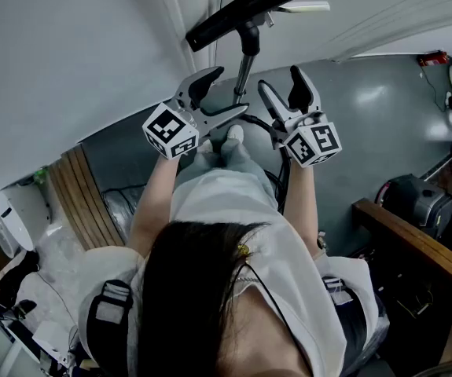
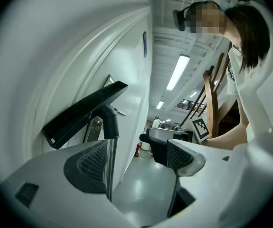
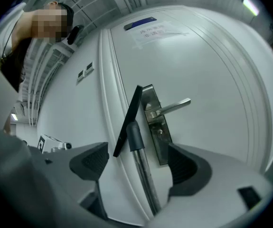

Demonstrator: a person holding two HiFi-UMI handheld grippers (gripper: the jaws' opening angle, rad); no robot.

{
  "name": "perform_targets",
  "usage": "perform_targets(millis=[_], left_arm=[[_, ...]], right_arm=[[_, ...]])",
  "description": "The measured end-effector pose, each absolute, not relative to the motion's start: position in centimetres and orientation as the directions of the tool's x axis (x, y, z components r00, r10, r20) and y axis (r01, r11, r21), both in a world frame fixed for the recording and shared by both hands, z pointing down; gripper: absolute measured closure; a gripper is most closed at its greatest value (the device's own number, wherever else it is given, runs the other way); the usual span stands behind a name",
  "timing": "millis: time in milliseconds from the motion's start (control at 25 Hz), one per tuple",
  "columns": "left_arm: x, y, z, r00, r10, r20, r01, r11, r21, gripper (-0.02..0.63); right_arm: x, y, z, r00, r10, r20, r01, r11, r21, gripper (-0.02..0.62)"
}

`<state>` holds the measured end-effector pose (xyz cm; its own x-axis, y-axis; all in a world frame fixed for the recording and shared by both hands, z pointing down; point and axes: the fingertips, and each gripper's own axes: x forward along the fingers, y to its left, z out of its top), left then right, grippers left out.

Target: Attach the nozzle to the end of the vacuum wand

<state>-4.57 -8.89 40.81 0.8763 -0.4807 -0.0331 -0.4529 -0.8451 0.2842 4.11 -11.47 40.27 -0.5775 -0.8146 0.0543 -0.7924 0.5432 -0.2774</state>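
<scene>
A black flat nozzle [image 1: 241,10] sits on top of a shiny metal wand [image 1: 245,73] that stands upright before a white door. Both grippers are raised at the wand, one on each side. My left gripper [image 1: 224,93] is open; in the left gripper view the wand [image 2: 110,165] runs close beside its left pad [image 2: 92,164], with the nozzle [image 2: 81,113] slanting above. My right gripper [image 1: 281,86] is also open. In the right gripper view the wand [image 3: 143,170] rises between its pads without touching either, and the nozzle [image 3: 127,120] is seen edge-on.
The white door carries a metal lever handle [image 3: 167,108] just behind the nozzle. A wooden rail [image 1: 414,242] and a black bag [image 1: 414,203] stand at the right, wooden slats [image 1: 84,195] at the left. A black hose [image 1: 277,171] loops by the person's legs.
</scene>
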Motion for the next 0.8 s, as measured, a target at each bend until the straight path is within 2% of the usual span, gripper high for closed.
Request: perform_targets(millis=[160,200,240,280,520,600,680,800], left_arm=[[-5.4,-8.9,40.0,0.844,-0.536,-0.032,-0.515,-0.824,0.236,0.230],[-5.7,-8.9,39.9,0.834,-0.551,-0.030,-0.532,-0.817,0.223,0.289],[-6.0,-9.0,39.7,0.824,-0.565,-0.036,-0.546,-0.810,0.215,0.376],[-6.2,-9.0,39.4,0.816,-0.576,-0.048,-0.554,-0.804,0.215,0.411],[-6.6,-8.9,38.8,0.803,-0.594,-0.049,-0.575,-0.794,0.200,0.469],[-6.5,-8.7,38.7,0.797,-0.603,-0.040,-0.588,-0.788,0.183,0.499],[-6.3,-8.6,38.7,0.790,-0.613,-0.030,-0.600,-0.781,0.173,0.505],[-6.3,-8.7,38.6,0.760,-0.650,-0.013,-0.640,-0.752,0.160,0.517]], right_arm=[[3.3,-10.5,40.4,-0.566,-0.821,0.072,-0.804,0.531,-0.267,0.216],[3.0,-10.3,40.5,-0.564,-0.822,0.075,-0.806,0.529,-0.266,0.216],[2.7,-10.1,40.5,-0.563,-0.823,0.079,-0.808,0.527,-0.264,0.216],[2.4,-9.9,40.5,-0.563,-0.822,0.084,-0.809,0.527,-0.261,0.218],[1.0,-9.0,40.2,-0.568,-0.817,0.101,-0.811,0.534,-0.237,0.230],[0.9,-8.8,39.8,-0.556,-0.826,0.093,-0.820,0.527,-0.222,0.317],[0.8,-8.7,39.4,-0.543,-0.835,0.085,-0.830,0.518,-0.208,0.361],[0.6,-8.4,38.8,-0.517,-0.853,0.075,-0.848,0.497,-0.186,0.460]])
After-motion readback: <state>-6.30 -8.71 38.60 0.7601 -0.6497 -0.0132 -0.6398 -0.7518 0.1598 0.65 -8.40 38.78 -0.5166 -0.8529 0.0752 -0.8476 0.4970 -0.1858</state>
